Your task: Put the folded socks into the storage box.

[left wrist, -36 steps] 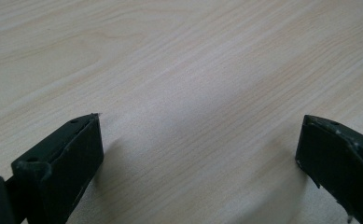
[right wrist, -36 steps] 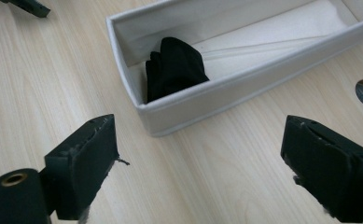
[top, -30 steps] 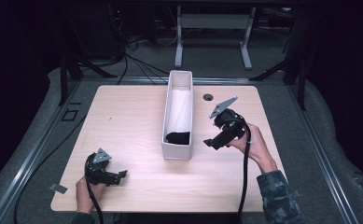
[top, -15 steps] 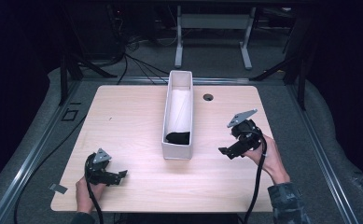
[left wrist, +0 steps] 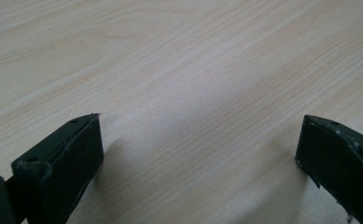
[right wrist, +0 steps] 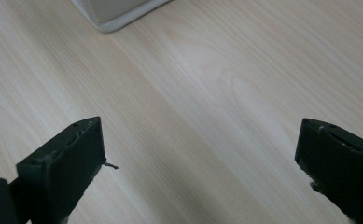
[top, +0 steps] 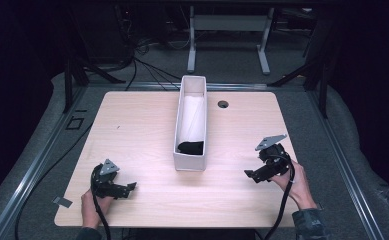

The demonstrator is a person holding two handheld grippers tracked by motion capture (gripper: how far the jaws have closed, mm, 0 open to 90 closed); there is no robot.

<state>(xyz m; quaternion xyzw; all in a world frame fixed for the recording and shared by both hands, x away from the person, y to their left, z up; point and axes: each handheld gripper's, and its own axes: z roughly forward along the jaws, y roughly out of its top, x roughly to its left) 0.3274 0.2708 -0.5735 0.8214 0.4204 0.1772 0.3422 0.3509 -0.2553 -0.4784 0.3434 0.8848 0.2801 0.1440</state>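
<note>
Black right gripper (top: 252, 175) low over the table (top: 142, 130), jaws wide and empty; left gripper (top: 130, 187) likewise.

Dark item (top: 190, 147) in bin (top: 192, 85): unidentifiable.

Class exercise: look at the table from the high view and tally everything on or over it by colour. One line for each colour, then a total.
White: 1, the long white bin
Black: 3, the dark item lying in the bin, the left gripper and the right gripper
Total: 4
</note>
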